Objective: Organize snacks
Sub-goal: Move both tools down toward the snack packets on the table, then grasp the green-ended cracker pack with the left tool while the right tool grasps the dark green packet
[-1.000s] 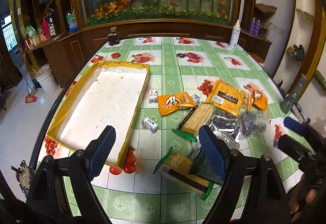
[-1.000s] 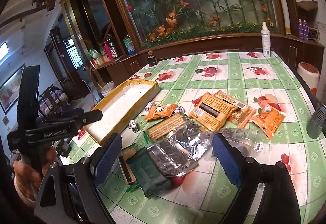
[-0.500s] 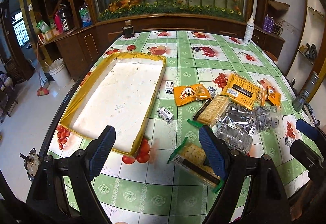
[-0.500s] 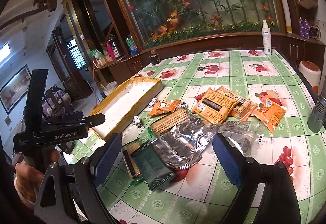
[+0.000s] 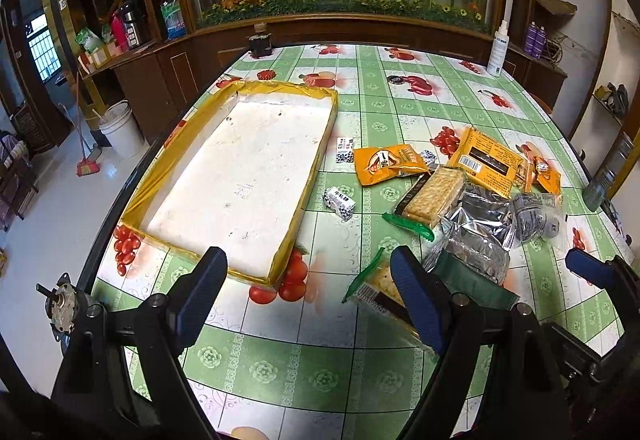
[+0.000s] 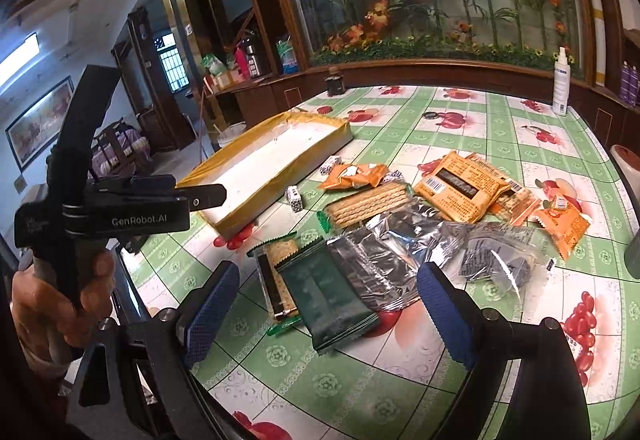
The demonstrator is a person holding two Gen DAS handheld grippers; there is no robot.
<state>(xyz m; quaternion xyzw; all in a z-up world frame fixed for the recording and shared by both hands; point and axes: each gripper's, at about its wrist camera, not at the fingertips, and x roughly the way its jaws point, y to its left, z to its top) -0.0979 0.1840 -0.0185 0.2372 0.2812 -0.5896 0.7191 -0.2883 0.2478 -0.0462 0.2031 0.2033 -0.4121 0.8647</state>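
Two grippers hang over the desk (image 5: 360,352) with fingers spread wide and nothing between them. My right gripper (image 6: 326,304) is the nearer one: the green pack (image 6: 326,300) lies just ahead of it at twelve o'clock, flat on the checked cloth, long axis running from eleven toward five. It looks like a smooth, crimped-end film wrapper, overlapping a cracker pack (image 6: 276,280) at its nine o'clock and crinkled silver foil bags (image 6: 384,252) at one. My left gripper (image 5: 308,296) faces bare cloth; the empty tray (image 5: 236,176), foam-white with yellow taped walls, sits at its eleven o'clock. I judge the right should take the green pack crosswise.
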